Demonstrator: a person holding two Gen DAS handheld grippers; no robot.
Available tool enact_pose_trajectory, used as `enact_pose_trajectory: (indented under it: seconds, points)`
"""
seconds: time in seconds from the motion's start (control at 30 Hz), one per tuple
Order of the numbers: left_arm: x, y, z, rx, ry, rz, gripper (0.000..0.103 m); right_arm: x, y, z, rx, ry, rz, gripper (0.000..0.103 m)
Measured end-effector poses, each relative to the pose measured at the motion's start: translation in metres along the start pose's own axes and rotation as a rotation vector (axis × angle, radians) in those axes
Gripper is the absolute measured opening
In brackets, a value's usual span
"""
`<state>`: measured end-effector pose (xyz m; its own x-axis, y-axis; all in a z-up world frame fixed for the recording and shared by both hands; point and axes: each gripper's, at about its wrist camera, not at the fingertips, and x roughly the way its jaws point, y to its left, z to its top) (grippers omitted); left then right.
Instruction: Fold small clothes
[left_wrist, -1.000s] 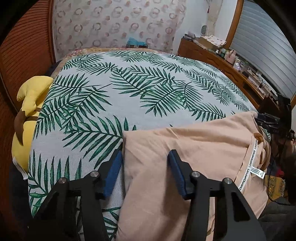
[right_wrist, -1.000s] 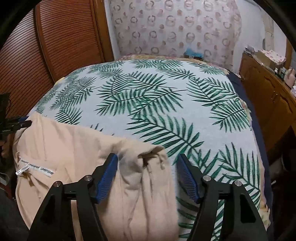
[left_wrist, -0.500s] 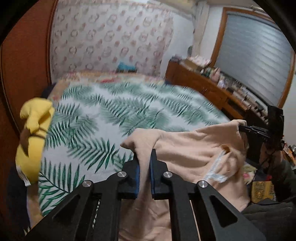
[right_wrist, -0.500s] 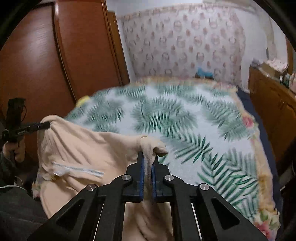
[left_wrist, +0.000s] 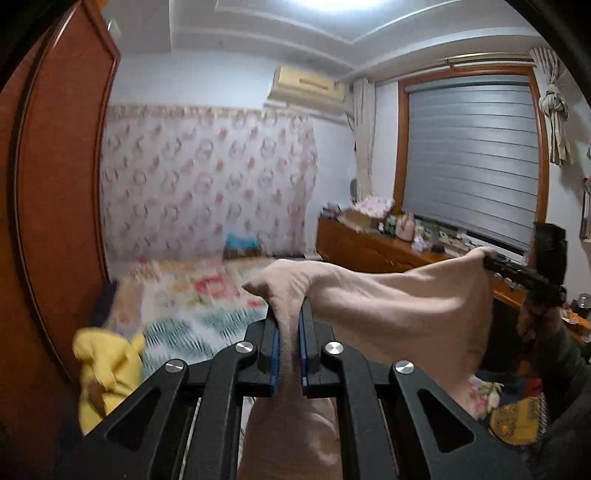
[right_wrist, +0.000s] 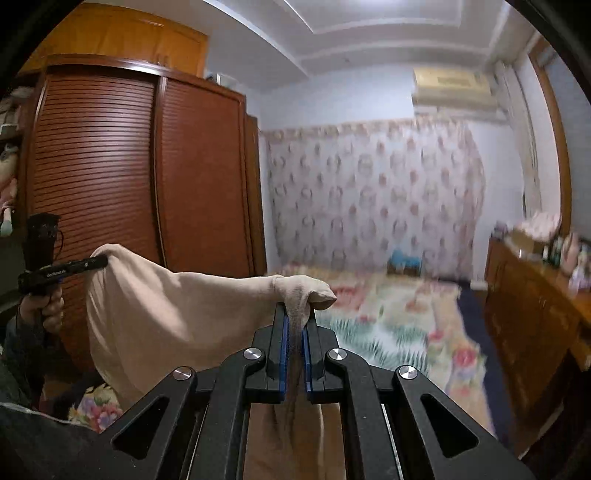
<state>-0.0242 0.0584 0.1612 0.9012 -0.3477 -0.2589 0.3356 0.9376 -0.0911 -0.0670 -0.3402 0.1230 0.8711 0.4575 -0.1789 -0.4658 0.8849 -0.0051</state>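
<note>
Now both our claws are clamped on the peach garment (left_wrist: 406, 314): left claw (left_wrist: 288, 347), right claw (right_wrist: 294, 347). A second ago it lay on the bed (right_wrist: 388, 314); we have lifted it clear, stretched between us, so it should be ready to shake out and lay flat for folding.

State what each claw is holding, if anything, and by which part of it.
Both hold the same beige garment. The left claw pinches one bunched top corner; the right claw pinches the other, so the cloth hangs stretched between them.

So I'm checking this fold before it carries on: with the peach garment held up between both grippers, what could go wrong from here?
1. The left gripper and right gripper each pinch only a bunched corner of the garment; a corner might slip out.
2. The cloth sags between them, so it may land creased on the bed.
</note>
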Motion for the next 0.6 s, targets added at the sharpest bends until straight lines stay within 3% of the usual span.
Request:
enact_pose_trajectory:
  seconds: [0.3, 0.47, 0.53, 0.6]
  points:
    - [0.015, 0.013, 0.059, 0.057, -0.101, 0.066, 0.009, 0.006, 0.006, 0.072, -0.111, -0.089, -0.062, 0.006]
    - [0.016, 0.011, 0.068, 0.083, -0.118, 0.077, 0.006, 0.023, 0.026, 0.075, -0.162, -0.106, -0.069, 0.006]
    - [0.029, 0.011, 0.066, 0.099, -0.099, 0.092, 0.005, 0.027, 0.028, 0.071, -0.172, -0.102, -0.076, 0.006]
    - [0.047, 0.015, 0.059, 0.089, -0.053, 0.089, 0.004, 0.059, 0.021, 0.062, -0.203, -0.049, -0.105, 0.006]
